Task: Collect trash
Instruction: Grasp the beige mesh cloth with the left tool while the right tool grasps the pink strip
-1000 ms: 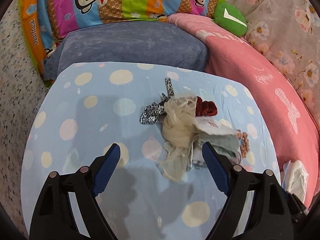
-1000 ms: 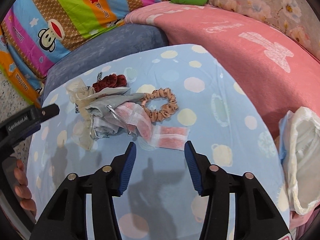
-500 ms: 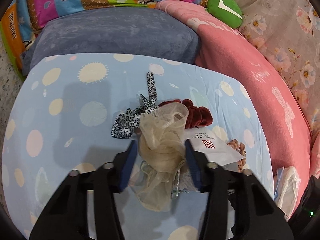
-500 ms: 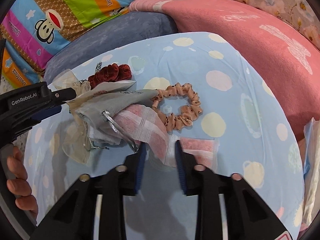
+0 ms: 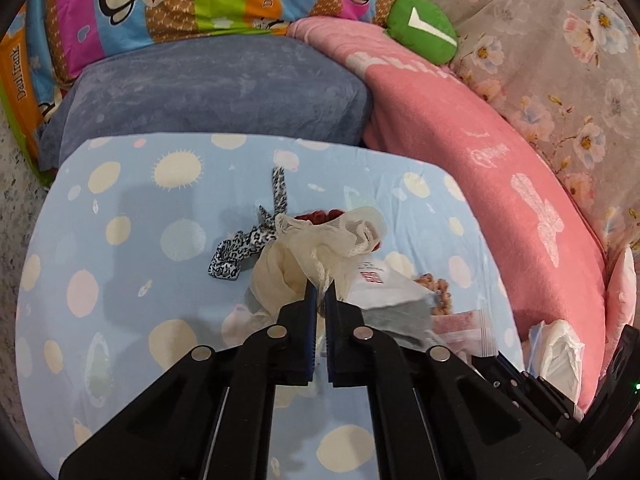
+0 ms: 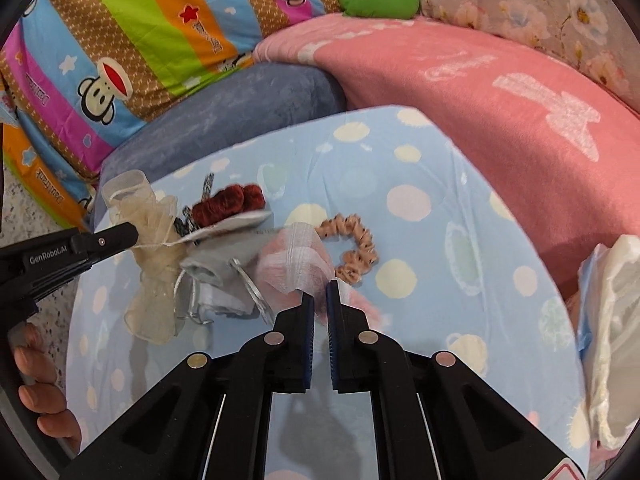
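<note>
Left wrist view: left gripper [image 5: 319, 294] has its jaws clenched on the cream organza drawstring pouch [image 5: 320, 248], gathered mesh bunched up ahead of the blue pads and lifted off the surface. The carrier is a light blue polka-dot cloth-covered table [image 5: 132, 240]; the clutter sits around its middle, toward the right edge. Just left of the pouch lies a black-and-white leopard-print hair tie [image 5: 240, 252], flat on the cloth. A dark red velvet scrunchie [image 5: 316, 216] shows only as a sliver behind the pouch. Under the pouch, to the right: a white paper sachet with red print [image 5: 384, 280] resting on a grey fabric pouch [image 5: 404, 316].

Right wrist view: right gripper [image 6: 320, 300] has its jaws pinched on the pink-and-white striped plastic wrapper [image 6: 296, 268], which humps up ahead of the fingertips near the table's middle. A peach spotted scrunchie [image 6: 352, 250] lies just beyond it, touching or nearly so (can't tell which). The left gripper comes in from the left edge of this view, with the cream pouch hanging from it.

Past the table's right edge sits a white crumpled plastic bag [image 6: 612, 340], against the pink blanket [image 6: 480, 88]. At the far edge: a blue-grey velour cushion [image 5: 208, 92] and a striped monkey-print pillow [image 6: 132, 40].
</note>
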`<state>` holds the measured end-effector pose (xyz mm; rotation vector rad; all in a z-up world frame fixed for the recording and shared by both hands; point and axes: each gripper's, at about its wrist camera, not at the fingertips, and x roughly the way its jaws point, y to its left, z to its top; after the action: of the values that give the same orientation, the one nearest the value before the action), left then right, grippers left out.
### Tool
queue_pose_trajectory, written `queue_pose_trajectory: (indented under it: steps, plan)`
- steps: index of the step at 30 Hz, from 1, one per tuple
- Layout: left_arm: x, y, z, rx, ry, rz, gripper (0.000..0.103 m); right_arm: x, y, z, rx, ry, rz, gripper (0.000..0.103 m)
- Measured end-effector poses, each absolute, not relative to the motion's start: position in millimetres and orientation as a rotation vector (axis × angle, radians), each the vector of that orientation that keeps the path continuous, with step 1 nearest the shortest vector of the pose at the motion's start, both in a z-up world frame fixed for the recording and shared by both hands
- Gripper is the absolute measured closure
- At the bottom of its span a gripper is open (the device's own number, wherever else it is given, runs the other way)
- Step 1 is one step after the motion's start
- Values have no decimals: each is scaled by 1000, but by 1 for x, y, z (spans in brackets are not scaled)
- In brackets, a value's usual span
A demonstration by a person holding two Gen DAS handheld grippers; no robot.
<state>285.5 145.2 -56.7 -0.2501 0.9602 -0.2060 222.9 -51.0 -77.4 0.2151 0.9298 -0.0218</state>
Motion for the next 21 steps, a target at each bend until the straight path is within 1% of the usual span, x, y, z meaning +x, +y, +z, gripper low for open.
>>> queue_pose_trajectory:
  steps: [11, 21]
  plan:
    - [234, 105, 20, -194, 819, -286, 100, 177, -79, -12, 233, 791, -49, 97]
    - [190, 30, 49, -114, 771, -394, 100, 123, -138, 24, 273, 702, -127, 97]
